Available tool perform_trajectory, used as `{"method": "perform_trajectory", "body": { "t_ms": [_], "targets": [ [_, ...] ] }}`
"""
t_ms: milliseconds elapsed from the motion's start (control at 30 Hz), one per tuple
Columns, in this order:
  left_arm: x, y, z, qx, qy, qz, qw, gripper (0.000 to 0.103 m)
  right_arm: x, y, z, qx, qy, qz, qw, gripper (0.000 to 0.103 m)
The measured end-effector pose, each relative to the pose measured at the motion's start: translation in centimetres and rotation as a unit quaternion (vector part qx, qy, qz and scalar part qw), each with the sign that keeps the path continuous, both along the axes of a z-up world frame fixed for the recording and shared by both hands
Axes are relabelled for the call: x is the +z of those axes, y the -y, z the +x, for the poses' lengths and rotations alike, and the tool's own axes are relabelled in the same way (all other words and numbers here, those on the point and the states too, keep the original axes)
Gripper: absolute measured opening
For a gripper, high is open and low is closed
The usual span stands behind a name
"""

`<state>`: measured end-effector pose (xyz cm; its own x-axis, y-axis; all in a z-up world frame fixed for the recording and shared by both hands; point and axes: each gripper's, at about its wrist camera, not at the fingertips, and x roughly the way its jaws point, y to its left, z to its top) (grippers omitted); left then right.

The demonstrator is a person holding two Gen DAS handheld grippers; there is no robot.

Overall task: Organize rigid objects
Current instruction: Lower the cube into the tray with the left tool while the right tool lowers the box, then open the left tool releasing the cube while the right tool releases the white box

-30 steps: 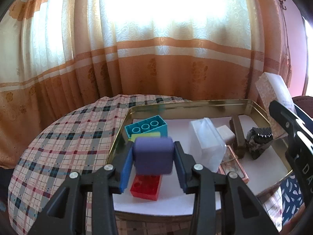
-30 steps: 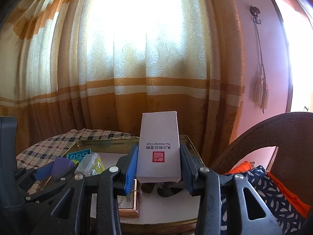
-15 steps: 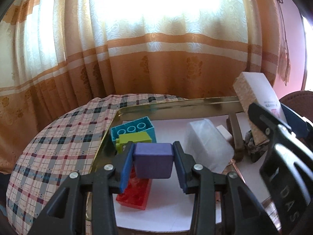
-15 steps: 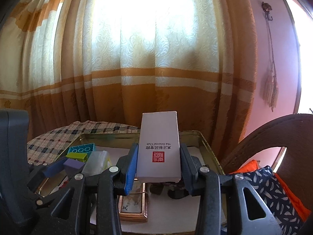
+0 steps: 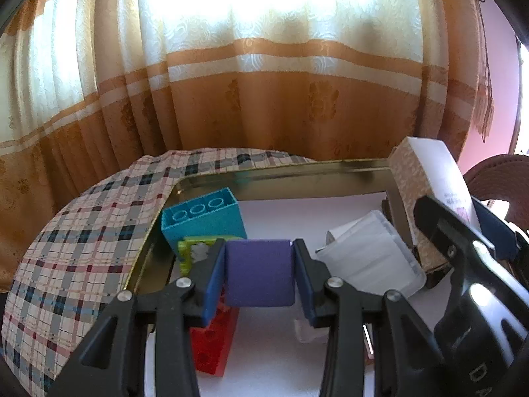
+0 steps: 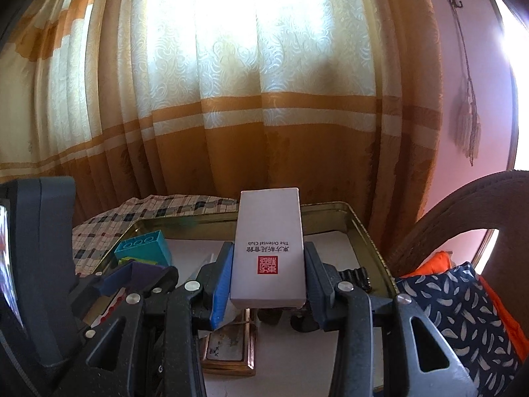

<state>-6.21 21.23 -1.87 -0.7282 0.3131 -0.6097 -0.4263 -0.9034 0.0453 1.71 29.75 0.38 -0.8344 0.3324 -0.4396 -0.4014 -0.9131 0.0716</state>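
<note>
The left tongs (image 5: 259, 276) are clenched on a purple block (image 5: 259, 273), pads pressed to both its sides, holding it above the near left part of a gold metal tray (image 5: 281, 178) lined with white. Under and behind the block lie a red brick (image 5: 215, 344), a lime-green brick (image 5: 191, 251) and a teal brick (image 5: 205, 218) whose open underside shows three round sockets. To the right of the block a clear plastic case (image 5: 370, 258) rests tilted on the lining.

The right tongs (image 6: 266, 281) are grasping a white carton (image 6: 267, 248), held upright over the middle of the tray (image 6: 363, 228). Its printing faces the camera upside down: "The Oriental Club", a line of Chinese characters beside it (too small to read), and a red square seal. Below the carton lie a copper-framed flat case (image 6: 231, 347) and some dark pieces, partly hidden. From the left wrist view the carton's side shows a tan patterned print.

The tray sits on a counter under a plaid cloth (image 5: 82, 238), before an orange-banded curtain (image 5: 264, 99). The right tongs' body bears letters, of which only "DA" can be read
</note>
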Motion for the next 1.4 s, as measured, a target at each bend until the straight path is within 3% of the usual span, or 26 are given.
{"method": "perform_trajectory", "body": {
  "t_ms": [200,800,867,933,1000,1200,1400],
  "targets": [
    [-0.1,0.0,-0.2,0.0,0.002,-0.003,1.0,0.039,-0.5,-1.0,-0.8,0.004,0.021,-0.03,0.999,0.044],
    [-0.2,0.0,-0.1,0.004,0.0,-0.01,0.9999,0.039,-0.7,-0.9,-1.2,0.01,0.034,-0.031,0.999,0.045],
    [-0.1,-0.1,0.0,0.015,-0.006,-0.023,0.9996,0.046,-0.9,-1.2,-1.3,0.006,0.036,-0.037,0.999,0.047],
    [0.0,0.1,0.4,0.054,-0.026,-0.042,0.9973,0.082,-0.9,-1.3,-1.1,-0.012,0.036,-0.035,0.999,0.062],
    [0.1,0.4,0.5,0.074,-0.035,-0.046,0.9955,0.101,-0.8,-1.1,-0.5,-0.037,0.024,-0.027,0.999,0.077],
    [0.4,1.2,0.6,0.062,-0.033,-0.025,0.9972,0.103,0.3,1.1,1.8,-0.089,-0.036,0.031,0.995,0.089],
    [0.3,1.2,0.7,0.057,-0.032,-0.021,0.9976,0.103,0.3,0.0,2.0,-0.092,-0.039,0.008,0.995,0.09]
  ]
}}
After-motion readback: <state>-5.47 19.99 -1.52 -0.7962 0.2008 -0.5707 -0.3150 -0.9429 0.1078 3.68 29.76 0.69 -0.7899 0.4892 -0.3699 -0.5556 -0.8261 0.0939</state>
